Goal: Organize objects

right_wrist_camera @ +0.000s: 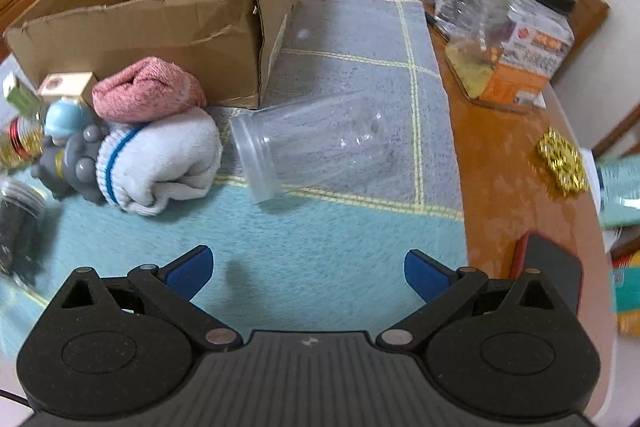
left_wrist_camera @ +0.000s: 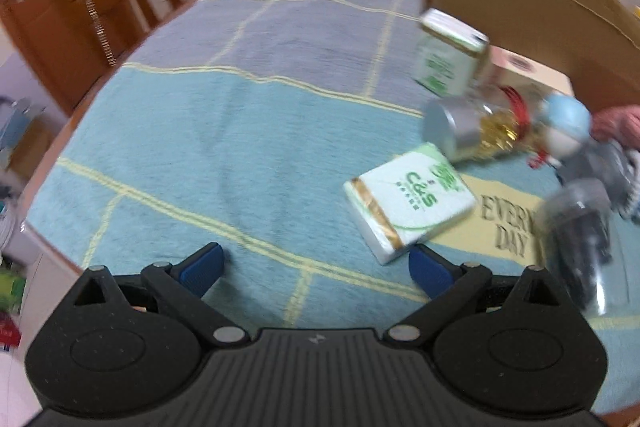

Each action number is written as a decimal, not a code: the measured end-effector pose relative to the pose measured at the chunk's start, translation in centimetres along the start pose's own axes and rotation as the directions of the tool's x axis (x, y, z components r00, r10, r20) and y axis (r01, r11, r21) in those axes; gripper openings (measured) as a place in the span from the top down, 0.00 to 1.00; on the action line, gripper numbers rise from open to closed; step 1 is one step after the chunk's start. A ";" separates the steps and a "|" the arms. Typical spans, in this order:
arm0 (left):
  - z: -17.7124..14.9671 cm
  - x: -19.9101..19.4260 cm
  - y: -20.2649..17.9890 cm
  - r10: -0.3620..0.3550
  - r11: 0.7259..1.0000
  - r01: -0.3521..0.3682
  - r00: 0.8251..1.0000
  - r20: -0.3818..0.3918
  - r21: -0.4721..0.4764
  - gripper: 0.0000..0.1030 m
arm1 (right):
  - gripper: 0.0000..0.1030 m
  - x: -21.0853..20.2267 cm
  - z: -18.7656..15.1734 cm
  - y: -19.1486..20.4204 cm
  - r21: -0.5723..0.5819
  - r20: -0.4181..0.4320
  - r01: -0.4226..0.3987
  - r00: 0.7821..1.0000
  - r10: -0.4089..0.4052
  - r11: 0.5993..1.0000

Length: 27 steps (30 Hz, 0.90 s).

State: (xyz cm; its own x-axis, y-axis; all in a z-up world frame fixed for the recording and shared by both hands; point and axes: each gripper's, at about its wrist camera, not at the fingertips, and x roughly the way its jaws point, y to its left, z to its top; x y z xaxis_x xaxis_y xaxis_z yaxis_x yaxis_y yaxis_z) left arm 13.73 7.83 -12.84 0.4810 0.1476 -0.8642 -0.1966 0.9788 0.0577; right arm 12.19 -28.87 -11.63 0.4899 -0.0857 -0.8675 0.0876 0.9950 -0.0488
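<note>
The left gripper (left_wrist_camera: 316, 265) hangs above the blue checked cloth (left_wrist_camera: 208, 123) with its fingers spread wide and nothing between them. Just ahead of its right finger lies a flat tissue pack (left_wrist_camera: 408, 211), partly resting on a yellow card (left_wrist_camera: 504, 223). Beyond it a jar with a silver lid (left_wrist_camera: 476, 125) lies on its side, next to a green and white tin (left_wrist_camera: 450, 53) standing in front of the cardboard box (left_wrist_camera: 520, 7).

The right gripper (right_wrist_camera: 308, 273) is also spread open and empty over the cloth. Ahead of it an empty clear jar (right_wrist_camera: 320, 143) lies on its side, its mouth toward a rolled white sock (right_wrist_camera: 160, 163). A pink sock (right_wrist_camera: 148, 91) sits on top of the white one, against the open box (right_wrist_camera: 160, 15), which looks empty. A grey toy figure (right_wrist_camera: 74, 155) touches the white sock on the left
</note>
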 end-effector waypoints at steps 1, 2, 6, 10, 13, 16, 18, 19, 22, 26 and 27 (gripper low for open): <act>0.1 0.0 0.0 0.008 1.000 -0.008 1.000 -0.002 -0.013 0.04 | 0.00 0.1 0.0 -0.2 -0.023 0.003 -0.003 1.000 0.003 1.000; 0.2 -0.1 0.0 0.011 1.000 -0.011 1.000 -0.004 -0.023 0.04 | 0.00 0.3 0.1 -0.3 -0.045 0.005 -0.006 1.000 0.006 0.999; -0.2 -0.7 -1.0 -0.045 0.998 0.044 0.999 -0.004 -0.054 0.04 | 0.00 0.9 0.2 -0.7 -0.135 0.015 -0.029 0.999 0.031 0.990; -0.4 -0.9 -2.6 -0.086 0.993 0.086 0.996 -0.002 -0.079 0.04 | 0.00 2.0 0.3 -1.4 -0.172 0.005 -0.055 0.998 0.056 0.984; -0.1 -0.2 -3.4 -0.063 0.993 0.062 0.998 -0.011 -0.104 0.04 | 0.00 2.5 0.6 -2.3 -0.152 0.000 -0.095 0.995 0.096 0.984; 0.5 0.5 -4.0 -0.033 0.993 0.032 0.999 -0.002 -0.114 0.04 | 0.00 2.8 0.7 -2.8 -0.147 0.005 -0.110 0.994 0.112 0.983; 0.7 0.9 -4.5 -0.002 0.993 0.002 1.000 0.002 -0.115 0.04 | 0.00 2.9 0.8 -3.1 -0.142 0.004 -0.122 0.992 0.124 0.982; 0.9 1.1 -4.7 0.007 0.992 -0.006 1.000 0.005 -0.123 0.04 | 0.00 3.0 0.8 -3.2 -0.143 0.005 -0.126 0.992 0.128 0.982; 1.4 1.5 -5.2 0.031 0.992 -0.027 0.999 0.029 -0.123 0.04 | 0.00 3.1 0.9 -3.3 -0.151 0.009 -0.130 0.991 0.133 0.980; 2.3 2.2 -5.5 0.036 0.989 -0.030 0.999 0.037 -0.143 0.04 | 0.00 3.3 1.2 -3.3 -0.163 0.011 -0.137 0.990 0.141 0.977; 2.4 2.2 -5.5 0.040 0.988 -0.034 0.999 0.036 -0.148 0.04 | 0.00 3.4 1.2 -3.5 -0.168 0.010 -0.140 0.990 0.144 0.976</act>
State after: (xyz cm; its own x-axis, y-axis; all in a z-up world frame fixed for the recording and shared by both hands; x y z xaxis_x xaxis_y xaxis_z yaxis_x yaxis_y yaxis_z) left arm 17.95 3.08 -13.88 0.5031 0.1917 -0.8427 -0.3373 0.9413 0.0128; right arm 14.56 -32.68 -13.79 0.5064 0.0578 -0.8603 -0.1290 0.9916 -0.0093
